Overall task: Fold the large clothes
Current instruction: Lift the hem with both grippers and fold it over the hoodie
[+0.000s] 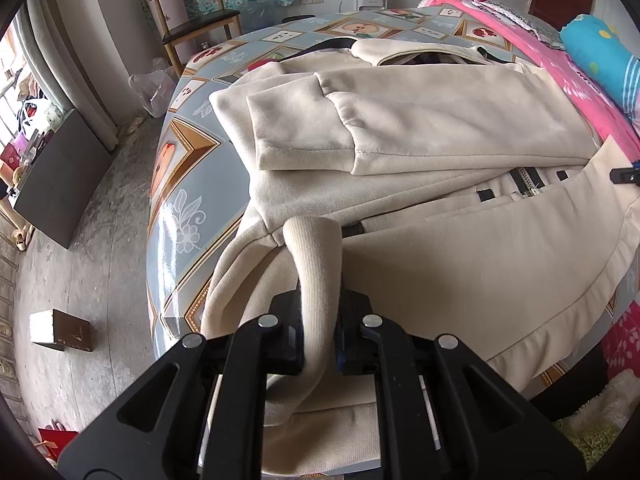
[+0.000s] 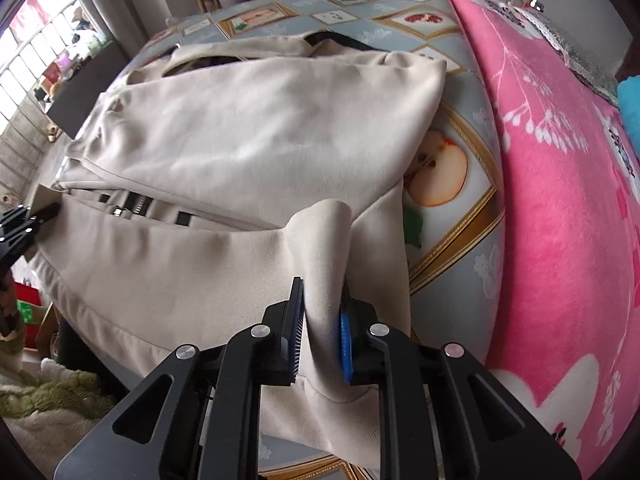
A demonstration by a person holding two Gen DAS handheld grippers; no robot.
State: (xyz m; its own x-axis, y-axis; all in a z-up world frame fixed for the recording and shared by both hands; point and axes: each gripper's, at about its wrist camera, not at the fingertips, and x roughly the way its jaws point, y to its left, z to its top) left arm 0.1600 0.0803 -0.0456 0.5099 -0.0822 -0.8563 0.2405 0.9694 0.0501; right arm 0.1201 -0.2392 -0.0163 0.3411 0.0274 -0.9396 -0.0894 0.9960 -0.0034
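A matt cream cloth jacket [image 1: 420,120] lies on a glossy printed tablecloth [image 1: 176,184], beside a fuzzy pink blanket [image 2: 560,184].

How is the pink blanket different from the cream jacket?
The pink blanket is bright and fluffy with white flower prints; the cream jacket is plain and smooth. The jacket has a zipper, the blanket has none. Both grippers pinch the jacket; none touches the blanket. Both lie on the patterned tablecloth.

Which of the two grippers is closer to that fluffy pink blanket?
The right gripper: it pinches the cream zip-up jacket at its hem corner beside the pink floral fleece blanket. The left gripper pinches the opposite hem corner, farther away.
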